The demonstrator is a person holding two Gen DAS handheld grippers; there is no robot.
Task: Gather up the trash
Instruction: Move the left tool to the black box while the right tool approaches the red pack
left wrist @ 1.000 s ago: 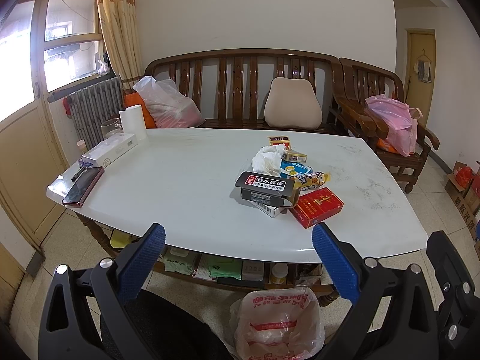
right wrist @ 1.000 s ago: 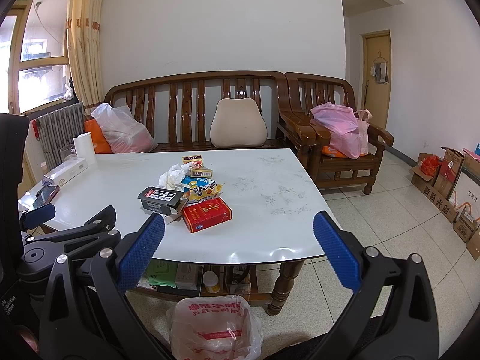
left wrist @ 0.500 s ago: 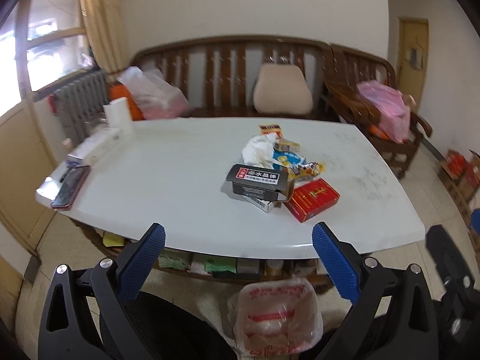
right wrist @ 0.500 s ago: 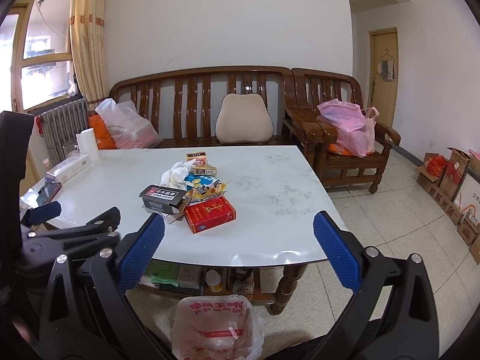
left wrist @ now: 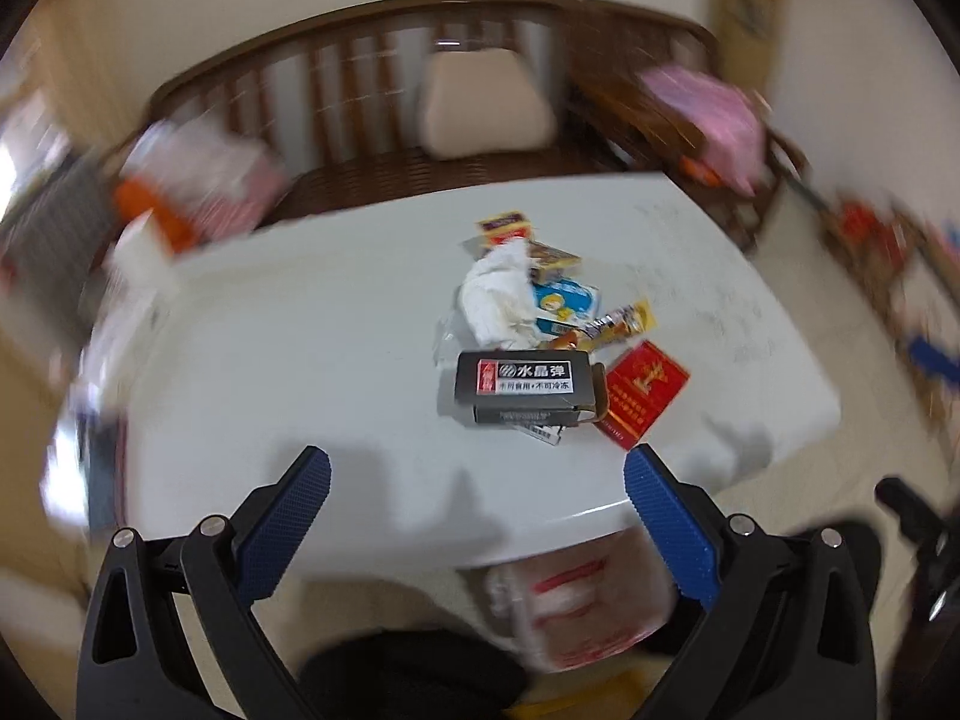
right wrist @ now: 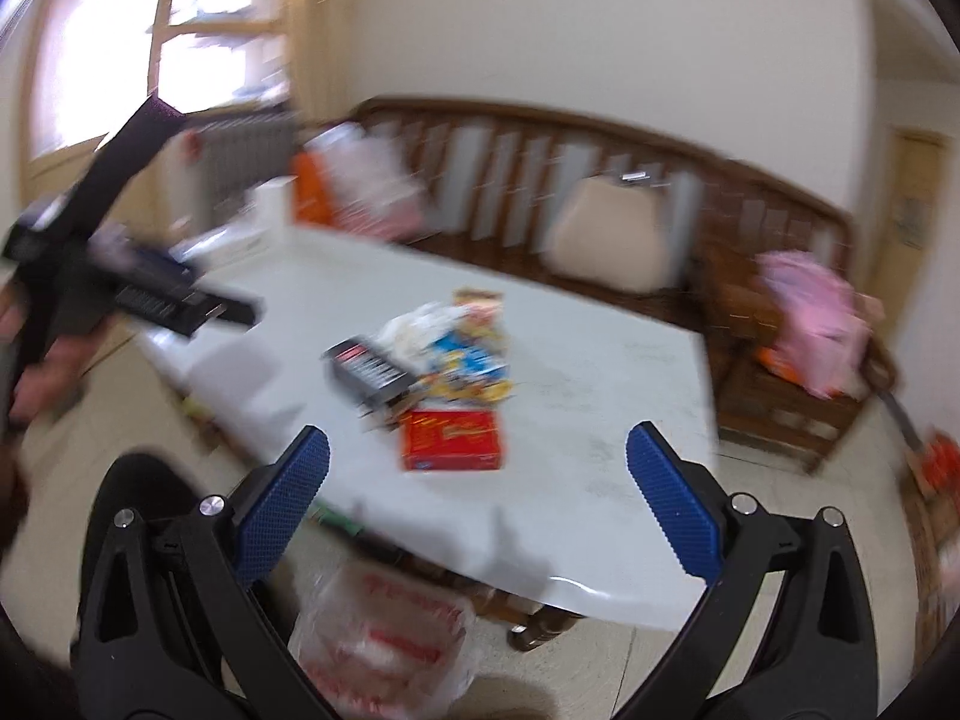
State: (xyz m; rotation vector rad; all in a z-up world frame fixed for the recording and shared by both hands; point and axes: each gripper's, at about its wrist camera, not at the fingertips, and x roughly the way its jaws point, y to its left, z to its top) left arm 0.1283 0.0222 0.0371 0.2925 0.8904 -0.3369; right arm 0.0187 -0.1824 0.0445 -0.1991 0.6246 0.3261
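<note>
Both claws nearer table [left wrist: 300, 360], surroundings blurred

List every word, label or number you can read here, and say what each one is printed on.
"水晶弹": white label on top of the black box.
"不可食用·不可冷冻": smaller line beneath it, same label.
Red box: gold print, too blurred to read.
Plastic trash bag: red print, blurred.
Snack wrappers: unreadable.

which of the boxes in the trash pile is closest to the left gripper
The black box with white lettering, at the pile's near edge; the red box lies beside it, slightly further right.
</note>
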